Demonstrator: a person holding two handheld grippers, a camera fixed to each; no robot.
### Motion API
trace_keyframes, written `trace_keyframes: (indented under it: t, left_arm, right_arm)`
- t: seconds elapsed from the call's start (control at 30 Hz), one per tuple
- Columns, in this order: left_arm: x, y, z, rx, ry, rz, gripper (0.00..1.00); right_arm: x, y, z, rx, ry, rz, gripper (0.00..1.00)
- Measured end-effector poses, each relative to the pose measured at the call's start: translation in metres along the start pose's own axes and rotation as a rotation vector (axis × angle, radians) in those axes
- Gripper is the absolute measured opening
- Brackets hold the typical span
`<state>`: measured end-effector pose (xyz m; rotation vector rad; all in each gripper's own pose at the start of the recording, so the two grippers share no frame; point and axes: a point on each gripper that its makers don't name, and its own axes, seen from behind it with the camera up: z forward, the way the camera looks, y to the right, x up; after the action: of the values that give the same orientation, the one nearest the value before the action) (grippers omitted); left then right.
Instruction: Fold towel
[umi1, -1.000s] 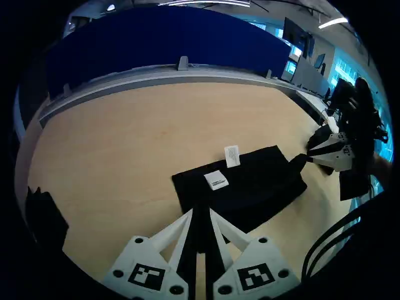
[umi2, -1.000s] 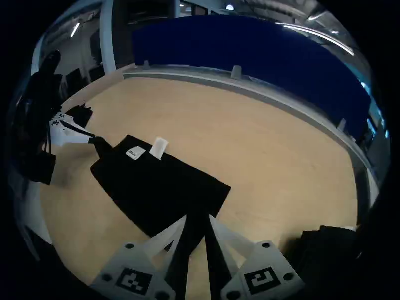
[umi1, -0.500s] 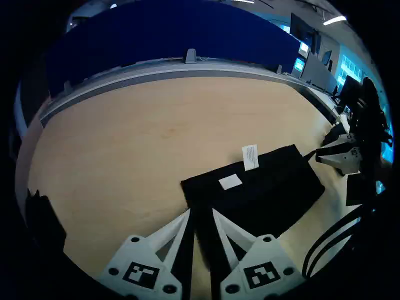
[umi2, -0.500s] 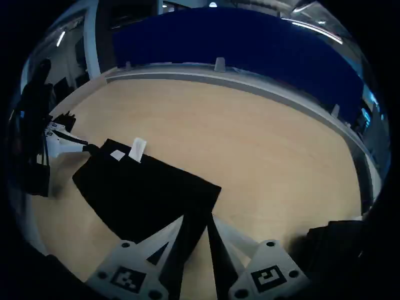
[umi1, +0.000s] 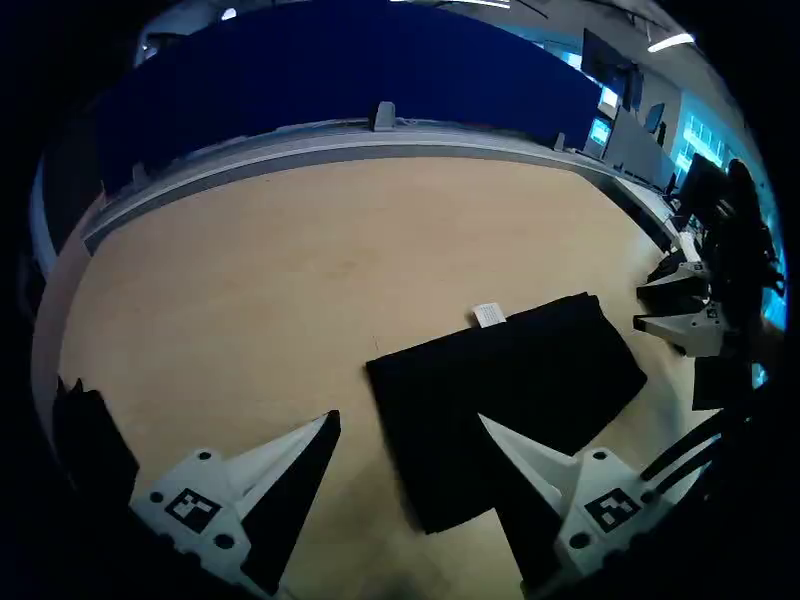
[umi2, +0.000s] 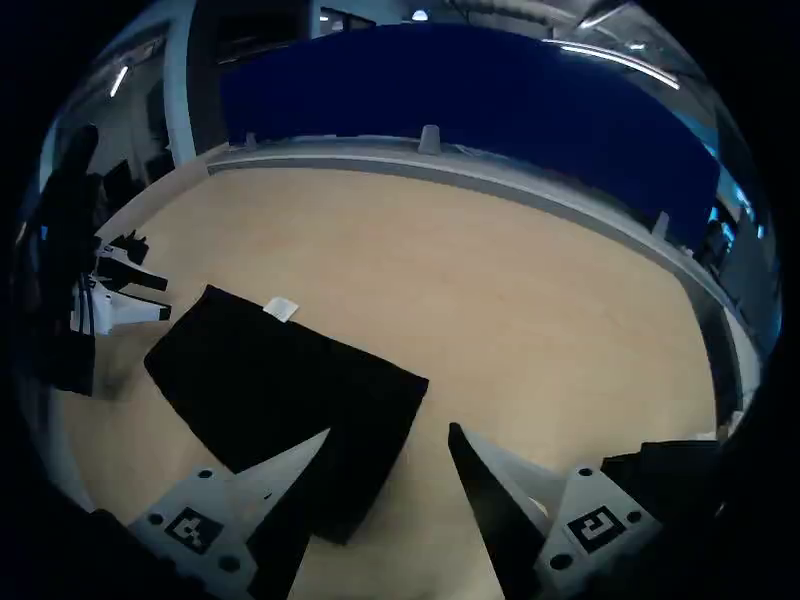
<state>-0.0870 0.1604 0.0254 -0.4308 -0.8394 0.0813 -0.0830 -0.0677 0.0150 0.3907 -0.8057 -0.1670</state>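
A black towel (umi1: 520, 385) lies folded flat on the light wooden table (umi1: 300, 260), with a small white label (umi1: 488, 314) at its far edge. My left gripper (umi1: 408, 417) stands open above the towel's near corner, holding nothing. Off the towel's right end, my right gripper (umi1: 642, 308) is open too. In the right gripper view the towel (umi2: 260, 385) and its label (umi2: 281, 308) lie ahead to the left. My right gripper (umi2: 388, 432) is open over the towel's near corner. The left gripper (umi2: 167, 299) is open beside the towel's far left end.
A blue partition (umi1: 330, 80) on a grey rail (umi1: 330, 145) runs along the table's far edge. A dark object (umi1: 90, 450) sits at the near left of the table; another dark object (umi2: 670, 475) lies at the near right. Desks with monitors (umi1: 610, 75) stand beyond.
Both grippers have opened and let go of the towel's corners. The towel has settled flat, and its white label now lies at the far edge.
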Motion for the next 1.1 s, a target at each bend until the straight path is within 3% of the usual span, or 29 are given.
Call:
trace_keyframes:
  t: [0.37, 0.77, 1.1]
  left_arm:
    - [-0.011, -0.004, -0.02, 0.022, 0.003, -0.022, 0.92]
    - [-0.043, -0.006, -0.047, 0.044, -0.017, -0.049, 0.92]
    - [-0.048, -0.008, -0.056, 0.06, -0.013, -0.068, 0.92]
  right_arm:
    - [-0.012, -0.009, -0.015, 0.006, -0.002, 0.002, 0.81]
    - [-0.041, -0.019, -0.038, 0.005, -0.023, 0.006, 0.81]
    - [-0.048, -0.02, -0.038, 0.017, -0.035, -0.016, 0.81]
